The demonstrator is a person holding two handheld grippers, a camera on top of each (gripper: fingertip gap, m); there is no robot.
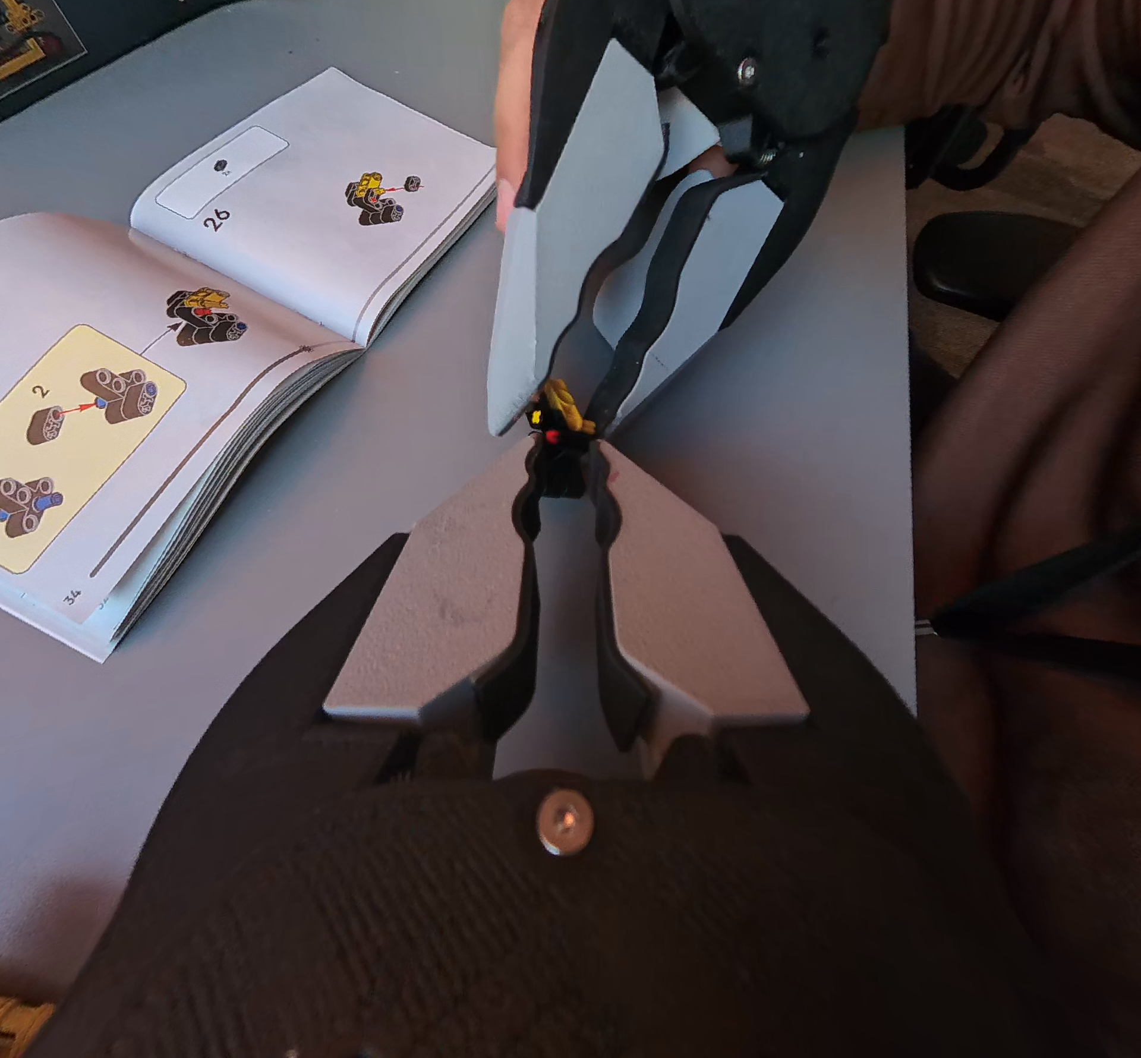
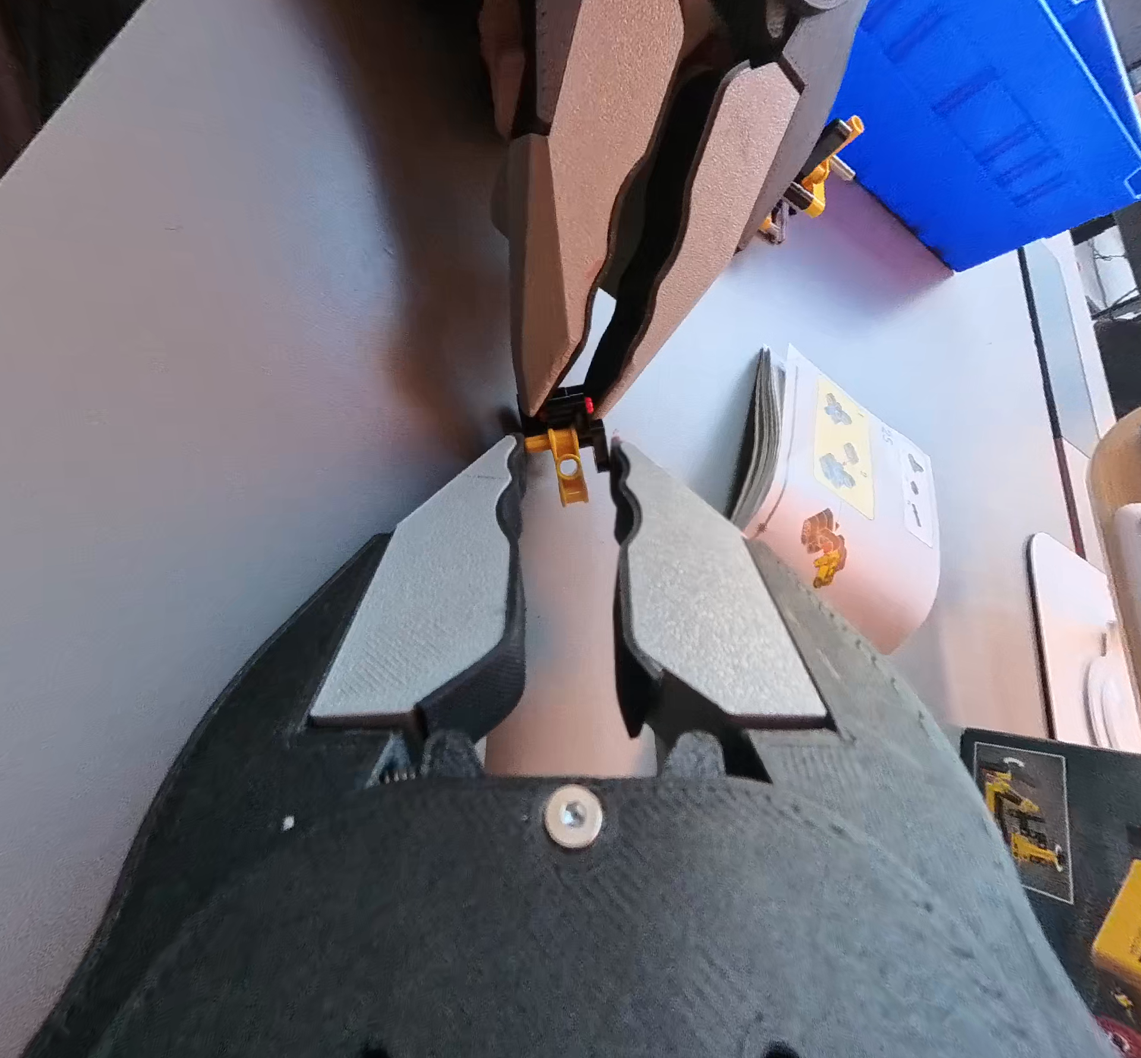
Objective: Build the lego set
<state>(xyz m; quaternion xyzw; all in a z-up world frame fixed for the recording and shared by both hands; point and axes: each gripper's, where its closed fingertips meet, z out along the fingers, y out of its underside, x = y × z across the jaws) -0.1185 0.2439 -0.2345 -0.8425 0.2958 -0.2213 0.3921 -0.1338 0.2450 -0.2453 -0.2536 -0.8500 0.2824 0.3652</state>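
Note:
A small Lego assembly is held in the air above the grey table, between both grippers, which meet tip to tip. Its black part carries a red pin and sits between the fingertips of my left gripper, which is shut on it. Its yellow part sits between the fingertips of my right gripper, which is shut on it. In the left wrist view the right gripper comes down from above onto the yellow part. In the right wrist view the left gripper comes down onto the black part.
An open instruction booklet lies on the table left of the grippers; it also shows in the right wrist view. A dark Lego box lies at the far left. A blue crate and a partly built yellow-black model stand behind. The table edge is near. Left and right tips are no more than a few centimetres apart.

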